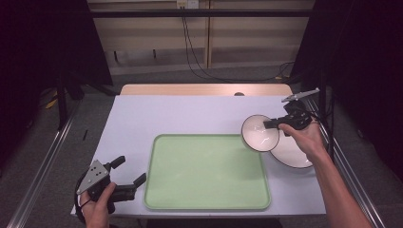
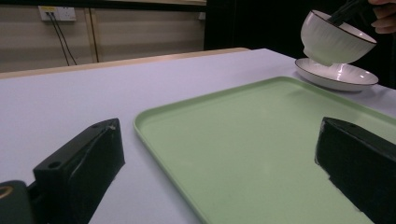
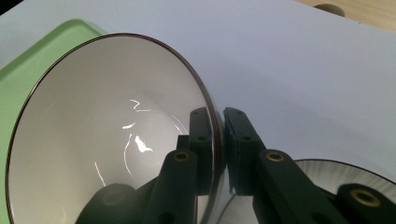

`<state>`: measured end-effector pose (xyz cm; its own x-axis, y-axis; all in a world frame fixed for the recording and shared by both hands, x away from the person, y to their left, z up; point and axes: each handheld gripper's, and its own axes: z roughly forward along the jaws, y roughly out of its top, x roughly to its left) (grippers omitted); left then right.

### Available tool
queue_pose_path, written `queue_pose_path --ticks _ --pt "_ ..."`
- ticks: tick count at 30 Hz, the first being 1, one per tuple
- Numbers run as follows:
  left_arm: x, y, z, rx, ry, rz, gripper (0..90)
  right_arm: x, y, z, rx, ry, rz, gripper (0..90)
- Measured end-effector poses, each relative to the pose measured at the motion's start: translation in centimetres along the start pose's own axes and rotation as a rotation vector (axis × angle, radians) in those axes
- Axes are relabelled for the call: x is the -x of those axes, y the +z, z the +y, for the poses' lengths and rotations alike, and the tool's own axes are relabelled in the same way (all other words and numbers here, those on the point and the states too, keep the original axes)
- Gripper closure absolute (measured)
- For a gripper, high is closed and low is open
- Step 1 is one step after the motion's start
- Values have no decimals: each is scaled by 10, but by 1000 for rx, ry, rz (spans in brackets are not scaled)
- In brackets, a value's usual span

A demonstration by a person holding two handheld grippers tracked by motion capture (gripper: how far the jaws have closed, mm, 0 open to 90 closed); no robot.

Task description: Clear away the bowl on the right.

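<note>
The right claw point(image 1: 273, 124) is clamped on the rim of the white bowl point(image 1: 259, 133), one jaw inside and one outside, holding it lifted and tilted just off the green tray's point(image 1: 206, 172) far right corner, above a plate point(image 1: 293, 154) beside the tray. The lift looks done; setting the bowl down on the bare tray is probably what is left. The left claw point(image 1: 129, 172) rests with jaws apart, holding nothing, on the counter point(image 1: 180, 114) at the tray's near left edge, so the tray's whole face stays open.
</note>
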<state>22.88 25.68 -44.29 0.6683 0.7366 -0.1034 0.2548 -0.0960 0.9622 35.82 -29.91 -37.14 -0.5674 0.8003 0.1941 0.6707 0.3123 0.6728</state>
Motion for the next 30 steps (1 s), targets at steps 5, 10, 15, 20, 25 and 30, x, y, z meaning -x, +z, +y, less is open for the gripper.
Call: queue_pose_path --ticks 5,10,15,20,25,30 --pt "0 0 0 -5 9 -12 13 0 10 8 -12 -1 8 827" --pt "1 0 0 0 -1 -3 14 -1 20 10 -18 2 11 827" --pt "0 0 0 0 3 -2 14 0 35 11 -52 11 12 825" --pt "0 0 0 -1 -1 -2 14 2 45 11 -59 23 16 825" --pt "0 -1 0 2 -4 -11 14 2 53 10 -62 26 30 825" --pt "0 0 0 2 -1 -7 14 5 58 10 -78 25 17 821"
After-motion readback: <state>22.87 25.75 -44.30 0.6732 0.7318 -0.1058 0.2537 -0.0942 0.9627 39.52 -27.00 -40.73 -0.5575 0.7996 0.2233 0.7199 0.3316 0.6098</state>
